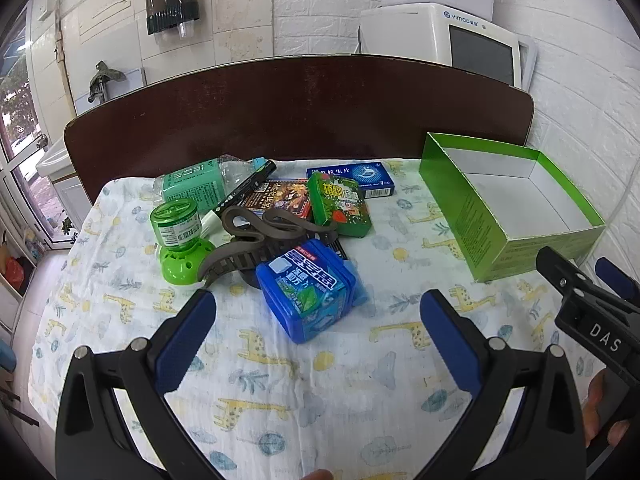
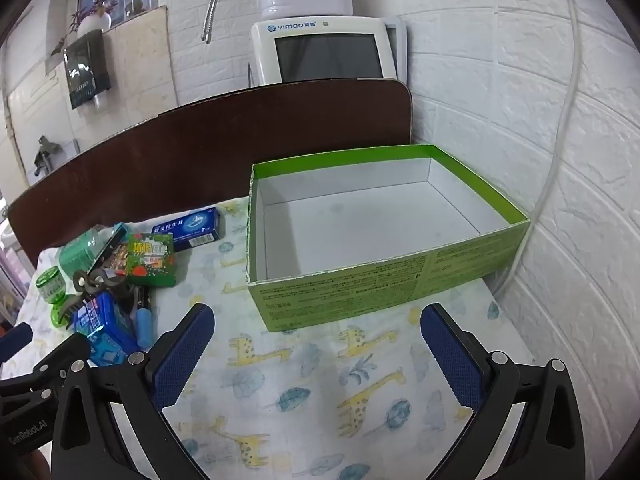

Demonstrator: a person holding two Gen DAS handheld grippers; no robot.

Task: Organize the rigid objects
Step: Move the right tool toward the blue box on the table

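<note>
A pile of small items lies on the giraffe-print cloth [image 1: 280, 380]: a blue plastic tub [image 1: 308, 292], a green box [image 1: 340, 204], a blue flat carton [image 1: 352, 178], a green jar on a green base [image 1: 178, 236], a brown hair claw [image 1: 256, 240], a crushed bottle [image 1: 200, 182] and a black marker [image 1: 248, 186]. My left gripper [image 1: 316, 312] hovers open just before the blue tub, nothing between its fingers. An empty green cardboard box [image 2: 380, 292] stands at the right. My right gripper [image 2: 316, 324] is open in front of it, holding nothing.
A dark brown board [image 1: 300, 108] stands along the far edge of the table. Behind it sits a white appliance with a screen [image 2: 328, 52]. A white brick wall [image 2: 560, 160] and a hose close the right side. A person's fingers [image 1: 600, 412] show at the lower right.
</note>
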